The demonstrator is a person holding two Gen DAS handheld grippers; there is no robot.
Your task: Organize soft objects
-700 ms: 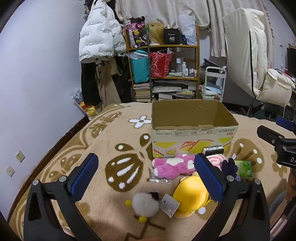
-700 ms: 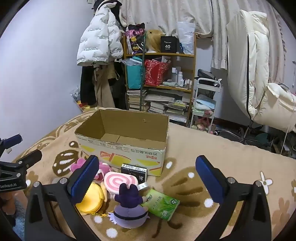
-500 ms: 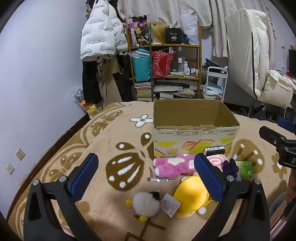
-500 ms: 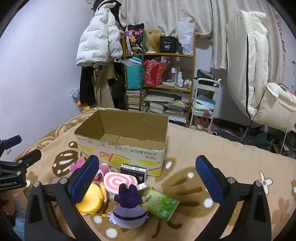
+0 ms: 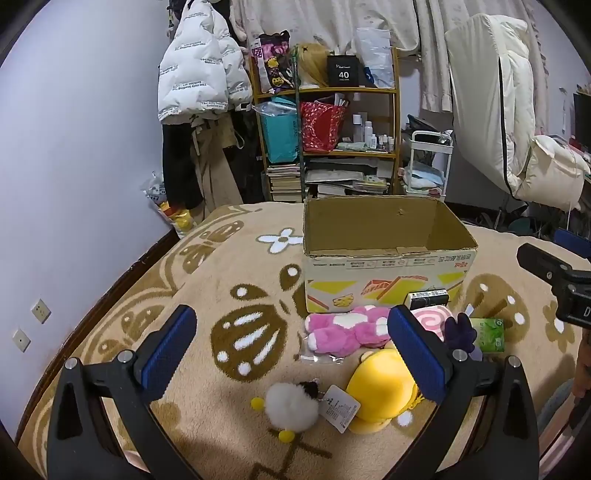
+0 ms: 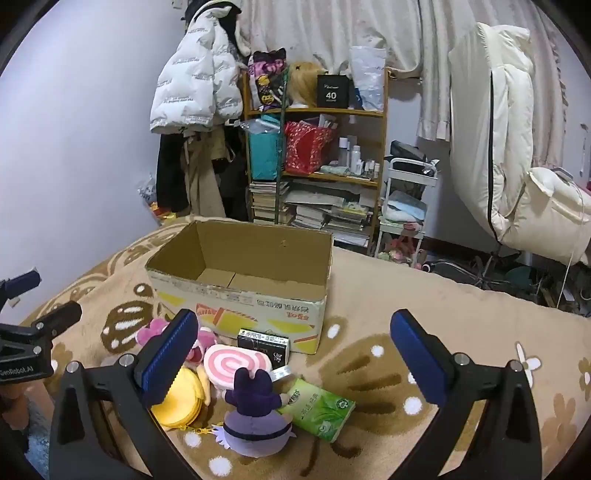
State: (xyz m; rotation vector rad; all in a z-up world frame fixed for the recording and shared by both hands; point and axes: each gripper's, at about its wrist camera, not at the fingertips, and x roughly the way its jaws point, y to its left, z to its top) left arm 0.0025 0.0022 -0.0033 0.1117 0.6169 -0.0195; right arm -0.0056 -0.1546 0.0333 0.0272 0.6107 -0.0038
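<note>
The left gripper (image 5: 291, 350) hides part of the yellow plush (image 5: 380, 387); the pink plush (image 5: 343, 328) lies before the box (image 5: 384, 273). Both it and the right gripper (image 6: 295, 354) hover over the toys, jaws spread, holding nothing.

A lived-in bedroom at home: a bed with a tan butterfly-patterned blanket (image 5: 221, 280) in the near ground, a wooden shelf (image 5: 328, 140) crammed with books, bags and bottles at the far wall, a white puffer jacket (image 5: 195, 74) hanging to its left, pale curtains (image 6: 332, 33) behind.
</note>
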